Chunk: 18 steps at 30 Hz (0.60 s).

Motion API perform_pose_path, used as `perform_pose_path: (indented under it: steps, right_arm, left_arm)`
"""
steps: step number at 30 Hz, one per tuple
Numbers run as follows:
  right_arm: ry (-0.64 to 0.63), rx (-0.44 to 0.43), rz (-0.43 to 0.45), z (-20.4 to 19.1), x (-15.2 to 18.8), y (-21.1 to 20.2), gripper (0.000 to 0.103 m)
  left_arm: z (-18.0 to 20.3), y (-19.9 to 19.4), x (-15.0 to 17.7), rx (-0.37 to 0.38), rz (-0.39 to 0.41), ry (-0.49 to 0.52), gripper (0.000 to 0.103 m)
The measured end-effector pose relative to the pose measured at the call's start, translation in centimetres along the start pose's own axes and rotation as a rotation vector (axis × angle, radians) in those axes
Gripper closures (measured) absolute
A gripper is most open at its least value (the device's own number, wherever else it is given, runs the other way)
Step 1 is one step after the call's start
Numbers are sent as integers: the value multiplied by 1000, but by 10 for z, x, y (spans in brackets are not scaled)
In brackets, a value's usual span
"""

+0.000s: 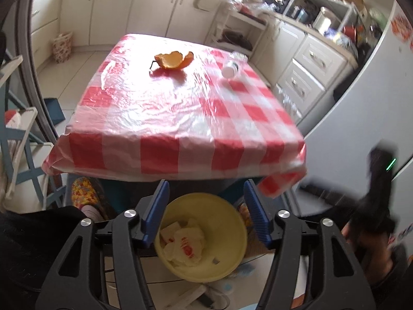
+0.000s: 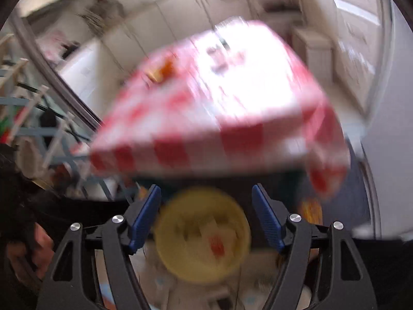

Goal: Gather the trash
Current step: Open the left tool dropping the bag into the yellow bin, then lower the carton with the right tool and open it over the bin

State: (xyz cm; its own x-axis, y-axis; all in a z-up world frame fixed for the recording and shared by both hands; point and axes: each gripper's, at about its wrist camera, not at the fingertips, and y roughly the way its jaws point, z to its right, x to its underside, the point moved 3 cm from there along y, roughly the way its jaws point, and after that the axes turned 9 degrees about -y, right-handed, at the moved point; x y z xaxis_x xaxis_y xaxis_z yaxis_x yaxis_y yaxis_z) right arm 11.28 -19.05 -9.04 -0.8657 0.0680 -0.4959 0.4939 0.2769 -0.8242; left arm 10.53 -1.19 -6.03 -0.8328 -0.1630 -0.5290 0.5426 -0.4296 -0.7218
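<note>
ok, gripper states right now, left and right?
Left gripper: open, empty, above the yellow bin.
Right gripper: open, empty, though its view is blurred.

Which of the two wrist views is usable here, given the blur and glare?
Left wrist view: mostly sharp, orange peel and yellow bin readable, though window glare washes out the tablecloth centre and the right edge smears. Right wrist view: heavy motion blur throughout; only the bin's outline is recognisable.
</note>
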Motion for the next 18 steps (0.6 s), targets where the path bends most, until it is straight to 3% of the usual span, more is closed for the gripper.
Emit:
perform_pose_path:
  steps: [2,6,9,12,15,18]
  right_arm:
    - [55,14,-99,20,21,15,32]
    - [155,58,-216,56,48,30,32]
    - [130,86,-383,60,68,59,32]
    - [-27,101,-610,46,91,105,31]
    - [-380,194,-858,30,136,162,29]
    - [-687,156,-975,19,189,198,29]
  left_arm:
    - [0,0,-5,27,3,-24,43]
    - [1,8,-9,56,-17,-44,41]
    - [-1,12,-9,55,-37,-49,40]
    - [-5,15,-8,46,-47,-64,38]
    - [-8,17,-9,58,-59,-87,37]
    - [-11,19,-10,68,-71,-105,37]
